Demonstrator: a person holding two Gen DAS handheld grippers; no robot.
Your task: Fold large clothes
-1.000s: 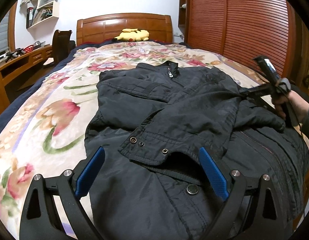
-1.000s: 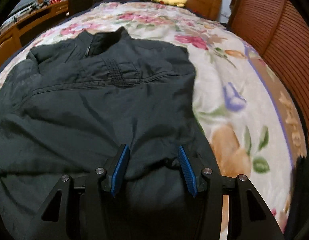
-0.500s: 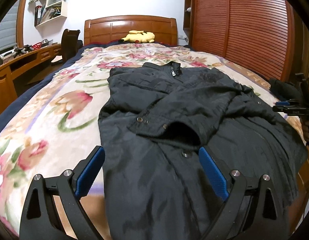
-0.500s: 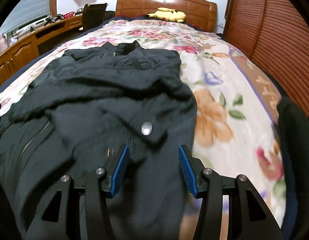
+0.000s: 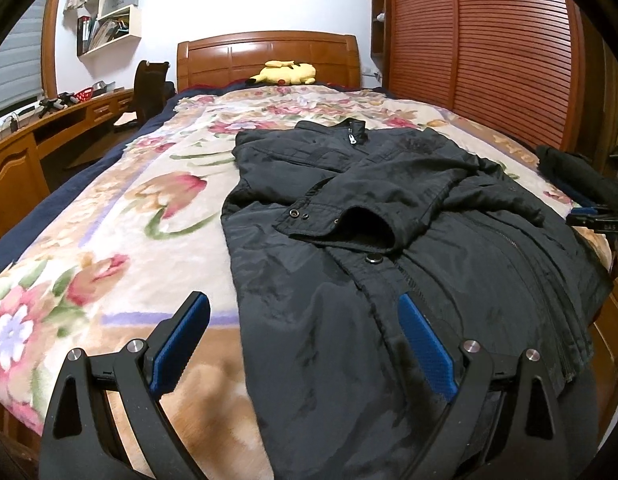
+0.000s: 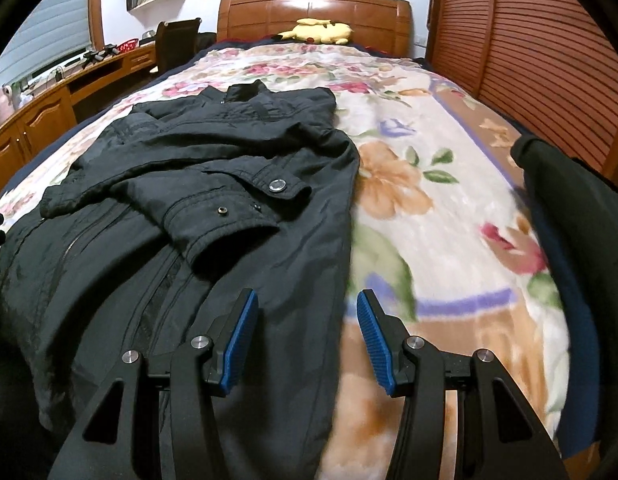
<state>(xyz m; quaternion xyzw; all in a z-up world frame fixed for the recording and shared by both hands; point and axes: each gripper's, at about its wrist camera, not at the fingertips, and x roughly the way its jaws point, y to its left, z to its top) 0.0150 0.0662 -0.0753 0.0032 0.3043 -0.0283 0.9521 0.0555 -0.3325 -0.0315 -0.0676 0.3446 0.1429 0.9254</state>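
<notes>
A: The black padded nylon jacket lies face up on the floral fleece blanket of the wooden bed, collar toward the headboard, both sleeves crossed over its chest; the left gripper hangs over the hem with jaws wide and empty.

B: The right gripper stands about half open, also empty, straddling the jacket's side edge; the risk, probably, is the slick shell.

A: Agreed; a pinch catching only the top layer could let the bulk slide; the loose cuff might spill out as the hem lifts.
</notes>
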